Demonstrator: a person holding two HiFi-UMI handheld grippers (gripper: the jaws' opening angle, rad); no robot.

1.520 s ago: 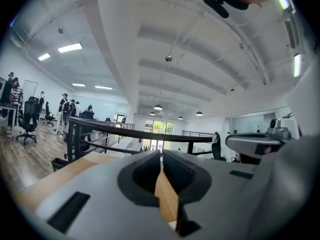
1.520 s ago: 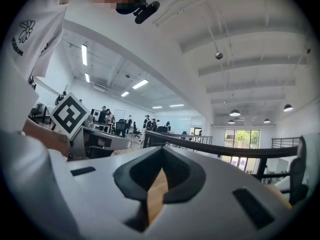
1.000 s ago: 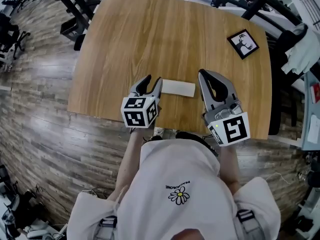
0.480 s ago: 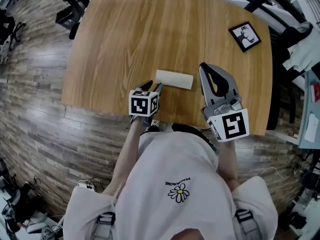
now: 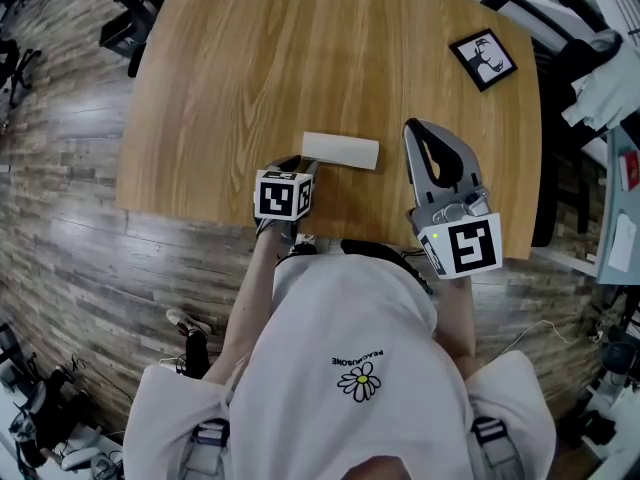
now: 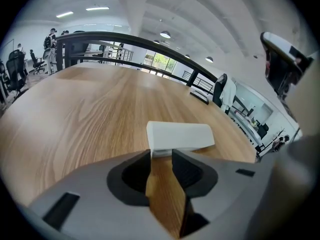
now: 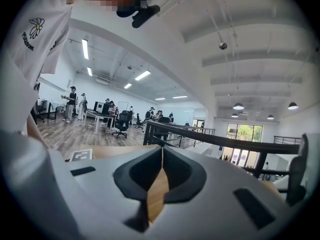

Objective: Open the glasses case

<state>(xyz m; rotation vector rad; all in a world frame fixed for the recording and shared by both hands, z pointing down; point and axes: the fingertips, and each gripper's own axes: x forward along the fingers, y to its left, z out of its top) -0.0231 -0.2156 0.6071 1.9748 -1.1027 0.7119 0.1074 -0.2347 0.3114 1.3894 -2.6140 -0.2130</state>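
I'm at the approach step: the glasses case [image 5: 341, 151] lies shut on the table [image 5: 250, 68], near the near edge, its long side running left to right. My left gripper [image 5: 303, 165] sits low at the case's left end. In the left gripper view the left gripper [image 6: 161, 154] has its jaws parted by only a narrow slot with bare wood showing through it, and the case [image 6: 180, 135] lies just past the tips, maybe touching them, with nothing clamped yet. My right gripper [image 5: 412, 125] stands to the right of the case, apart from it. In the right gripper view the right gripper [image 7: 161, 149] has its 2 jaws pressed together and empty, aimed up at the room, not at the table.

As I judge it, the lid hasn't been lifted. Next I'd pin the case's left end with the left gripper, then bring the right one down to the seam and pry upward. I can't see which side the seam faces.
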